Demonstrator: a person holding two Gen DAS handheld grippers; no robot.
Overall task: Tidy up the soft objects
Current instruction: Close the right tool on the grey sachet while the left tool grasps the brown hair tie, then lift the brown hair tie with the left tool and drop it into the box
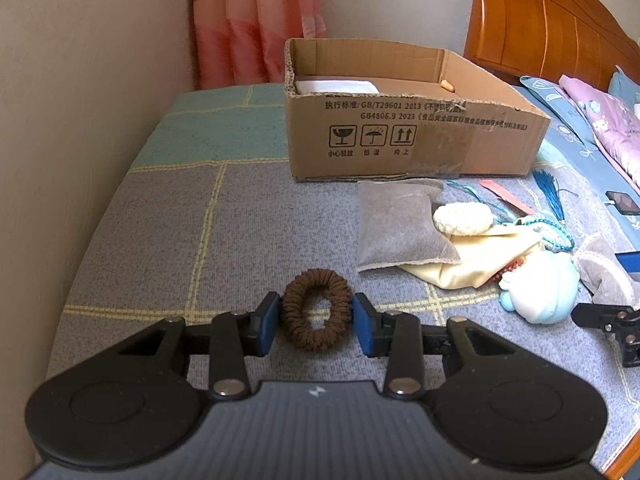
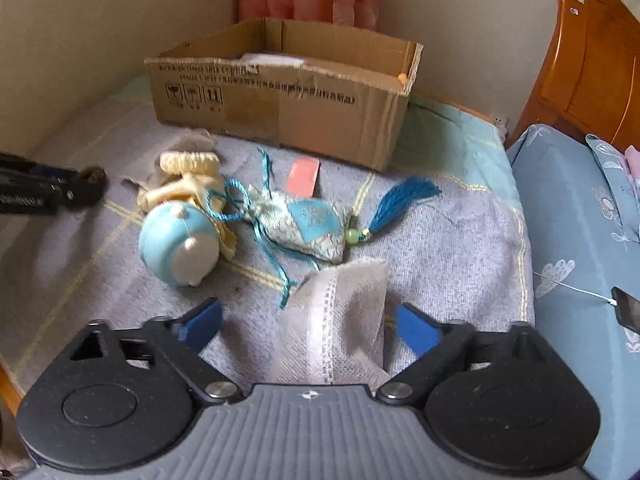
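Note:
My left gripper (image 1: 316,318) is shut on a brown scrunchie (image 1: 317,309), its blue pads pressing both sides, just above the grey bed cover. An open cardboard box (image 1: 404,136) stands beyond it; it also shows in the right wrist view (image 2: 280,100). My right gripper (image 2: 308,326) is open, its fingers on either side of a grey-white fabric pouch (image 2: 340,320) on the bed. Ahead lie a blue round plush toy (image 2: 176,240), a blue embroidered sachet with tassel (image 2: 316,228) and a cream scrunchie (image 2: 188,162). A grey pillow pouch (image 1: 396,224) lies near the box.
A pink flat piece (image 2: 304,176) lies by the box. A wall runs along the left, a curtain (image 1: 256,20) behind the box, a wooden headboard (image 1: 552,28) at right. A phone (image 2: 626,308) lies on the blue bedding at right.

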